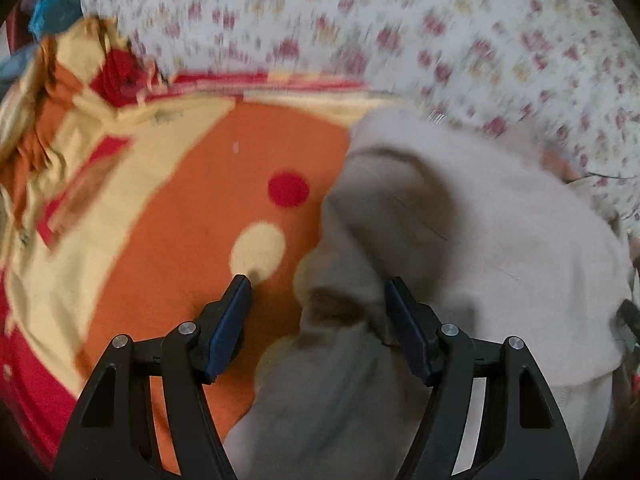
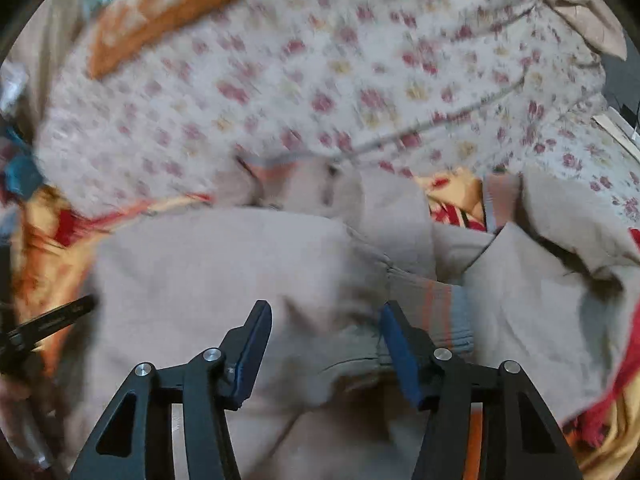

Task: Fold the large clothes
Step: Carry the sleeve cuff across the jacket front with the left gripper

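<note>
A large pale beige garment [image 1: 472, 240] lies crumpled on an orange, cream and red blanket [image 1: 192, 208]. In the right wrist view the same garment [image 2: 224, 264] fills the middle, with a striped ribbed cuff [image 2: 444, 312] at the right. My left gripper [image 1: 318, 292] is open, its jaws wide apart over the garment's left edge, with folds of fabric between them. My right gripper [image 2: 326, 316] is open above the garment, holding nothing. The left gripper's finger [image 2: 60, 316] shows at the left edge of the right wrist view. Both views are motion-blurred.
A white sheet with red and yellow flowers [image 1: 360, 32] covers the bed behind the blanket, also in the right wrist view [image 2: 320, 80]. An orange checked pillow [image 2: 160, 12] lies at the far left. Blue and dark cloth [image 1: 52, 8] sits at the top left.
</note>
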A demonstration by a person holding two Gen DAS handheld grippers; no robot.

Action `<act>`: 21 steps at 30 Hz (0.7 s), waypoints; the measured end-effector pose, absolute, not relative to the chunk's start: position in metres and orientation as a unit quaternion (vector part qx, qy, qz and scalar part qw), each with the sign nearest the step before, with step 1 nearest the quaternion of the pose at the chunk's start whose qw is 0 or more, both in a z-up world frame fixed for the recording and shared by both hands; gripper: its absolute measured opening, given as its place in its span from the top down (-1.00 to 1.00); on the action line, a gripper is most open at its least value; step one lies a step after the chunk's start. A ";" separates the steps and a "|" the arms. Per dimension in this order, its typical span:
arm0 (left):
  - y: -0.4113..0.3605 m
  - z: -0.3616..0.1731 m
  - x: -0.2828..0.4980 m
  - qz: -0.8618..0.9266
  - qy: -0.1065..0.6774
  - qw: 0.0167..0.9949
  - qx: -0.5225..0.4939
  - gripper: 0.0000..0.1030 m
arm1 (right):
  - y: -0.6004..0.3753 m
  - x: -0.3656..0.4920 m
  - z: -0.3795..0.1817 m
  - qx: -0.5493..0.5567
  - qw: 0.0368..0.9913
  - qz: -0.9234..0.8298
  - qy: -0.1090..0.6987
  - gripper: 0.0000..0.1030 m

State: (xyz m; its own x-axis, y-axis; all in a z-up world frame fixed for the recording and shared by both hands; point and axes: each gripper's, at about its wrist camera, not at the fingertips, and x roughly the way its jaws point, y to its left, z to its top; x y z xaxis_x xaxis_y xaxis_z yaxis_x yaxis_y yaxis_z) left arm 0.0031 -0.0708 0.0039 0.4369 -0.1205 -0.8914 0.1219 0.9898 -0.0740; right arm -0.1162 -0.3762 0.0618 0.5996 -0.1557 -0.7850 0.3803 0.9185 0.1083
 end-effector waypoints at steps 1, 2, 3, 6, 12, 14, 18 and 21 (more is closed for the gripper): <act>-0.068 0.005 0.003 -0.073 0.519 0.852 -0.005 -0.40 | -0.382 -0.106 0.051 0.134 0.877 -0.162 0.432 -0.07; -0.067 0.007 0.003 -0.074 0.519 0.851 -0.005 -0.40 | -0.390 -0.099 0.037 0.139 0.868 -0.172 0.444 -0.07; -0.066 0.009 0.004 -0.075 0.524 0.849 -0.004 -0.40 | -0.395 -0.097 0.031 0.142 0.866 -0.173 0.447 -0.07; -0.063 0.021 -0.002 -0.076 0.509 0.858 -0.007 -0.40 | -0.395 -0.112 0.047 0.156 0.876 -0.153 0.431 -0.07; -0.072 0.056 -0.026 -0.091 0.462 0.882 -0.013 -0.39 | -0.413 -0.166 0.082 0.158 0.890 -0.158 0.397 -0.43; -0.080 0.064 -0.030 -0.105 0.454 0.885 -0.010 -0.39 | -0.428 -0.178 0.090 0.146 0.888 -0.182 0.396 -0.43; -0.106 0.070 -0.039 -0.145 0.457 0.878 0.005 -0.39 | -0.458 -0.198 0.083 0.169 0.870 -0.205 0.415 -0.43; -0.130 0.061 -0.045 -0.160 0.469 0.868 0.037 -0.39 | -0.467 -0.211 0.079 0.186 0.868 -0.217 0.406 -0.43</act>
